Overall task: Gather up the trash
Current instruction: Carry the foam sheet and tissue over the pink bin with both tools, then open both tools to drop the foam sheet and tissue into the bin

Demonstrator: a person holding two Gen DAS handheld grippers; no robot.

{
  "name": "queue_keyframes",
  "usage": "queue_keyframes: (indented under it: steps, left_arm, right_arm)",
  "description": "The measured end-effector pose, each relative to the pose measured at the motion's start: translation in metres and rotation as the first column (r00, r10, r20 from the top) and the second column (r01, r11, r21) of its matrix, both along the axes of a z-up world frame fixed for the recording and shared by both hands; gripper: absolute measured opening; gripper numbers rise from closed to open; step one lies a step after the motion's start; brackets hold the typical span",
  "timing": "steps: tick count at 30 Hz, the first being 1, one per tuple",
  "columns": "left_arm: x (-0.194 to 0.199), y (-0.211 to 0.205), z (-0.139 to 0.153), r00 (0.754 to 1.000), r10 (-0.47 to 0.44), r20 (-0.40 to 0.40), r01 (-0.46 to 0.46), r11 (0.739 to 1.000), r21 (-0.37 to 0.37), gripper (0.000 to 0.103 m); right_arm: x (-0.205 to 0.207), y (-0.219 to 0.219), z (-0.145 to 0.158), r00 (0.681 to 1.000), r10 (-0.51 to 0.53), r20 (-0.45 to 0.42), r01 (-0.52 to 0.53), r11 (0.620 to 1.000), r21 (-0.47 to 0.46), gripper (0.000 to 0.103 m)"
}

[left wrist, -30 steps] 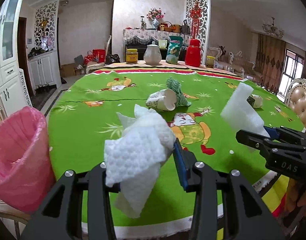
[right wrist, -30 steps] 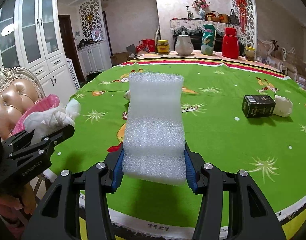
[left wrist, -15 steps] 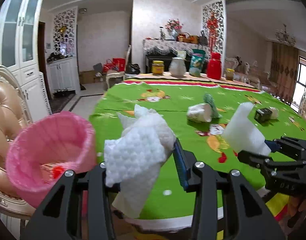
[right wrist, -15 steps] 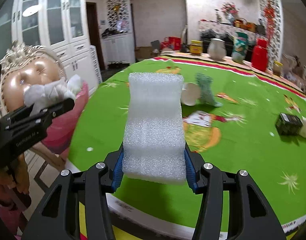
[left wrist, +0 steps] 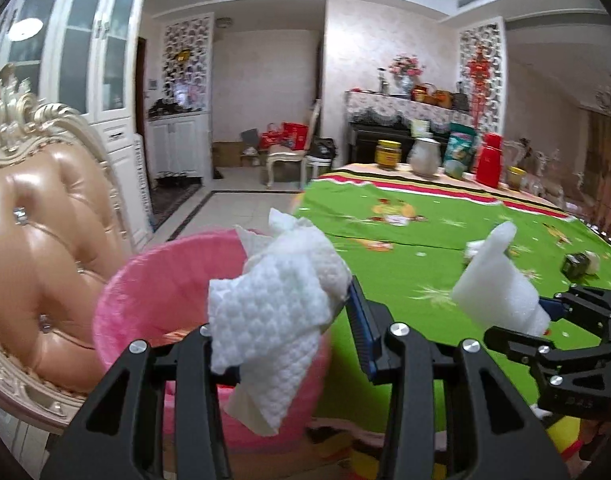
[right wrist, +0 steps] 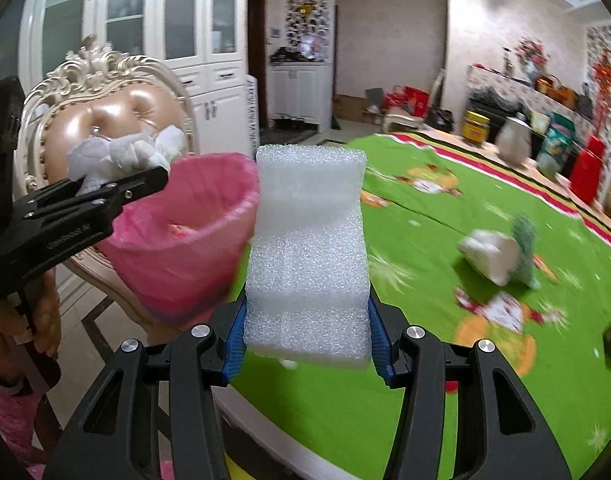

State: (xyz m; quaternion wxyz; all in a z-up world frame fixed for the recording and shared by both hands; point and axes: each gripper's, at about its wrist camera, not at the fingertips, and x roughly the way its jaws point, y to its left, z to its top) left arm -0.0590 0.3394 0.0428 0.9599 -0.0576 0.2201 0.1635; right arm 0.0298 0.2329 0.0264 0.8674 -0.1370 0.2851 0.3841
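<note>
A green cartoon-print tablecloth (right wrist: 425,400) covers the big table; white cabinets (right wrist: 185,40) line the wall. The left gripper (left wrist: 281,320) clamps crumpled paper towel (left wrist: 273,304) over the pink-lined bin (right wrist: 185,232) on the chair (left wrist: 37,240) beside the table's edge. The right gripper (right wrist: 305,340) squeezes a foam block (right wrist: 309,248) above that edge.
</note>
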Motion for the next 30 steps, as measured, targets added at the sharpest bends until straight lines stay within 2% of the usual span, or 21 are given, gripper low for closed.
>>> queue_keyframes:
  steps: [8, 16, 18, 19, 20, 21, 24, 30]
  left_arm:
    - [0.002, 0.069, -0.001, 0.996, 0.072, -0.055, -0.074, 0.996, -0.042, 0.042]
    - [0.022, 0.126, -0.015, 0.988, 0.129, -0.089, -0.137, 0.987, -0.087, 0.044]
    - [0.024, 0.137, -0.019, 0.985, 0.149, -0.087, -0.157, 0.983, -0.091, 0.053]
    - [0.024, 0.143, -0.02, 0.983, 0.166, -0.082, -0.173, 0.981, -0.091, 0.066]
    - [0.023, 0.146, -0.022, 0.98, 0.186, -0.074, -0.193, 0.977, -0.089, 0.076]
    - [0.02, 0.151, -0.024, 0.975, 0.214, -0.063, -0.22, 0.971, -0.09, 0.078]
    - [0.012, 0.155, -0.025, 0.972, 0.229, -0.054, -0.234, 0.966, -0.106, 0.084]
    - [-0.005, 0.125, -0.023, 0.97, 0.236, -0.05, -0.238, 0.971, -0.029, 0.098]
  right_arm:
    - [0.013, 0.067, 0.009, 0.992, 0.121, -0.019, -0.121, 0.992, 0.022, 0.049]
    - [0.033, 0.134, 0.003, 0.977, 0.207, -0.053, -0.206, 0.978, 0.019, 0.05]
    - [0.038, 0.147, -0.002, 0.974, 0.222, -0.049, -0.222, 0.975, 0.017, 0.053]
    - [0.039, 0.152, -0.004, 0.971, 0.235, -0.046, -0.235, 0.972, 0.013, 0.067]
    - [0.041, 0.156, -0.008, 0.969, 0.243, -0.043, -0.243, 0.97, 0.008, 0.075]
    - [0.042, 0.157, -0.009, 0.97, 0.239, -0.038, -0.239, 0.971, 0.006, 0.082]
    - [0.045, 0.147, -0.012, 0.973, 0.225, -0.058, -0.224, 0.974, 0.025, 0.082]
    - [0.033, 0.091, -0.008, 0.98, 0.192, -0.046, -0.192, 0.981, 0.019, 0.082]
